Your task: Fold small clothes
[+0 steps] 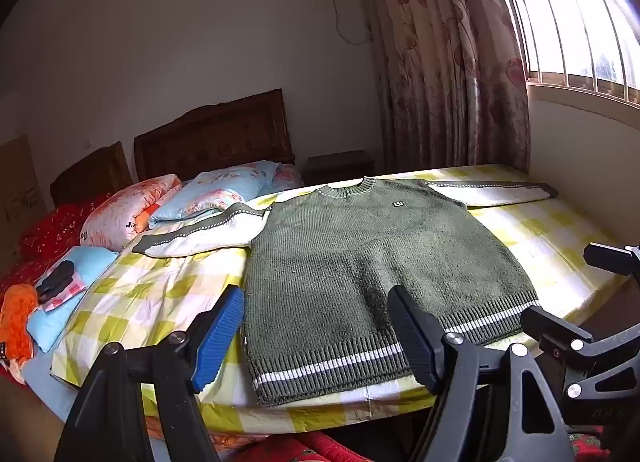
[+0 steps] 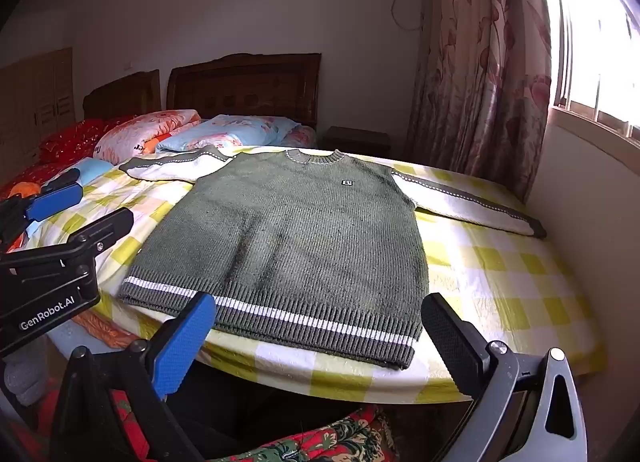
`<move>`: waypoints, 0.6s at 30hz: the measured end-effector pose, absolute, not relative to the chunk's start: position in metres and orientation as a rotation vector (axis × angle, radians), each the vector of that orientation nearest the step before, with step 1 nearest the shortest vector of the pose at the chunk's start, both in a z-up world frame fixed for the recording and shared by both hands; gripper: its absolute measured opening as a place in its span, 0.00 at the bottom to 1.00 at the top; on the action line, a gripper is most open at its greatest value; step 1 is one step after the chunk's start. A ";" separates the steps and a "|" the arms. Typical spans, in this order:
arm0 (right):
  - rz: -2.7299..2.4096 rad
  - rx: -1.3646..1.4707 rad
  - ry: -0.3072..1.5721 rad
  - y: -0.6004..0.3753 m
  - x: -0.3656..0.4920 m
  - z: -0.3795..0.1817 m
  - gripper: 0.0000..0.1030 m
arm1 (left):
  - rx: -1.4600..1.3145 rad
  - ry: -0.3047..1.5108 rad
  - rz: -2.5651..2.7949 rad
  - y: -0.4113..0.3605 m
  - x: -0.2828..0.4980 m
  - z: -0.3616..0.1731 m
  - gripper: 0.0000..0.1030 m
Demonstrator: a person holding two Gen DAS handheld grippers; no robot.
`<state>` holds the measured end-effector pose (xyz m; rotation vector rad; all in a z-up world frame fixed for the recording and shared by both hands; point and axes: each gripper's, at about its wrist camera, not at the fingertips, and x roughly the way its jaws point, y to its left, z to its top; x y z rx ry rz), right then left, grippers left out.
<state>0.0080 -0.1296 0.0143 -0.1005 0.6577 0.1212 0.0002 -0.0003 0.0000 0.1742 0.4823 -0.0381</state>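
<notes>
A small green knit sweater (image 1: 360, 262) with white sleeves lies flat, face up, on a yellow-checked sheet (image 1: 152, 294), sleeves spread to both sides. It also shows in the right wrist view (image 2: 288, 238). My left gripper (image 1: 316, 336) is open and empty, hovering just before the sweater's hem at its left part. My right gripper (image 2: 316, 346) is open and empty, hovering before the hem's right part. The right gripper shows at the right edge of the left wrist view (image 1: 568, 294), the left gripper at the left edge of the right wrist view (image 2: 90, 205).
Folded quilts and pillows (image 1: 168, 205) lie at the bed's head by a wooden headboard (image 1: 212, 141). A blue pillow with dark items (image 1: 64, 286) lies left. A wall and window (image 2: 592, 61) stand right, curtains (image 2: 480, 61) behind. Patterned bedding (image 2: 320, 442) lies below the near edge.
</notes>
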 end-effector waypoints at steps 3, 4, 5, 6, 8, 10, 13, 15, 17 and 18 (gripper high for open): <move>0.121 -0.103 0.659 -0.129 0.008 0.014 1.00 | 0.172 0.483 -0.037 0.000 0.000 0.000 0.73; 0.119 -0.110 0.652 -0.128 0.008 0.014 1.00 | 0.173 0.483 -0.037 -0.001 0.001 0.000 0.73; 0.118 -0.111 0.651 -0.128 0.007 0.014 1.00 | 0.172 0.484 -0.036 -0.001 0.001 0.000 0.73; 0.118 -0.110 0.652 -0.128 0.007 0.014 1.00 | 0.170 0.485 -0.035 -0.001 0.001 0.000 0.73; 0.118 -0.107 0.655 -0.131 0.008 0.014 1.00 | 0.167 0.488 -0.035 -0.002 0.001 -0.001 0.73; 0.118 -0.106 0.656 -0.131 0.009 0.013 1.00 | 0.167 0.488 -0.034 0.002 0.001 -0.003 0.73; 0.120 -0.108 0.654 -0.132 0.009 0.013 1.00 | 0.167 0.488 -0.036 0.001 0.001 -0.004 0.73; 0.120 -0.107 0.655 -0.132 0.009 0.013 1.00 | 0.167 0.489 -0.037 0.002 0.001 -0.005 0.73; 0.120 -0.103 0.657 -0.133 0.009 0.013 1.00 | 0.169 0.491 -0.040 0.000 0.004 -0.005 0.73; 0.119 -0.100 0.659 -0.132 0.009 0.013 1.00 | 0.170 0.491 -0.040 0.001 0.002 -0.005 0.73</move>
